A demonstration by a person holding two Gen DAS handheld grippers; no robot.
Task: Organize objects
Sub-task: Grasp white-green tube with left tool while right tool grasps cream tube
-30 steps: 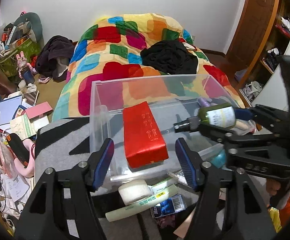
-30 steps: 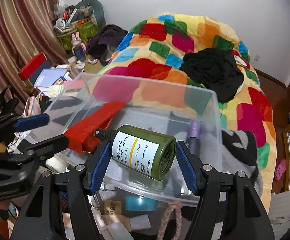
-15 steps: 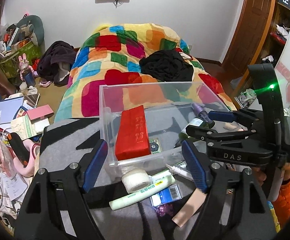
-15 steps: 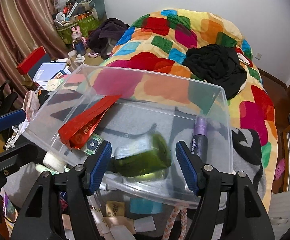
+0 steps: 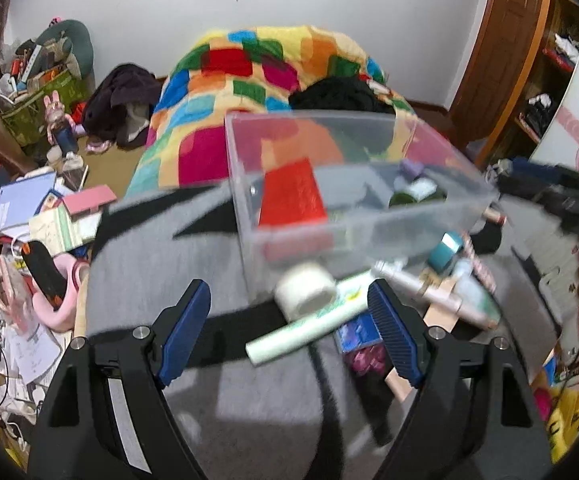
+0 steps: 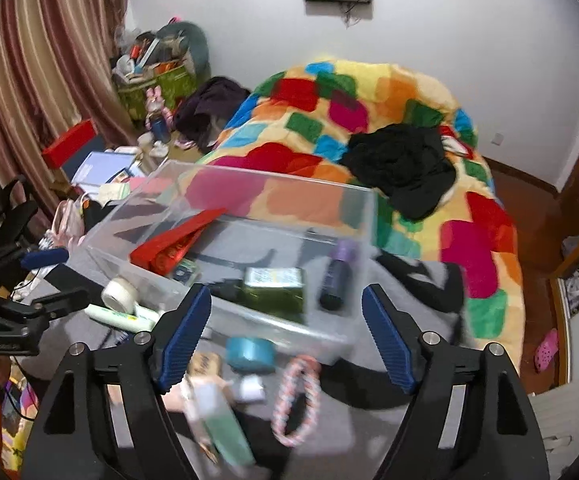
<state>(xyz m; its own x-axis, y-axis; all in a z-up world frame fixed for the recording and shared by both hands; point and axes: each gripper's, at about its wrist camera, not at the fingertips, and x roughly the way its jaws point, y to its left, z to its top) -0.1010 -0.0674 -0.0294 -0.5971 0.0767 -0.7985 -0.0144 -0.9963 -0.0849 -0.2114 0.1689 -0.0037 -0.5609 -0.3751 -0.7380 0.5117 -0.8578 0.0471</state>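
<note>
**Both grippers free, next pick to be chosen**

The left gripper [image 5: 289,324] has just been opening; its fingers stand wide with nothing gripped, though the white tape roll [image 5: 305,290] and pale green tube [image 5: 309,330] lie on the grey blanket between them. The right gripper [image 6: 285,336] has also just been opening and holds nothing. The green pump bottle [image 6: 275,286], red box [image 6: 175,242] and purple bottle [image 6: 337,276] lie inside the clear plastic bin [image 6: 249,178]. Probably the tape roll comes next: lower the left fingers squarely across its sides, clear of the tube touching it, and close only once centred.
</note>
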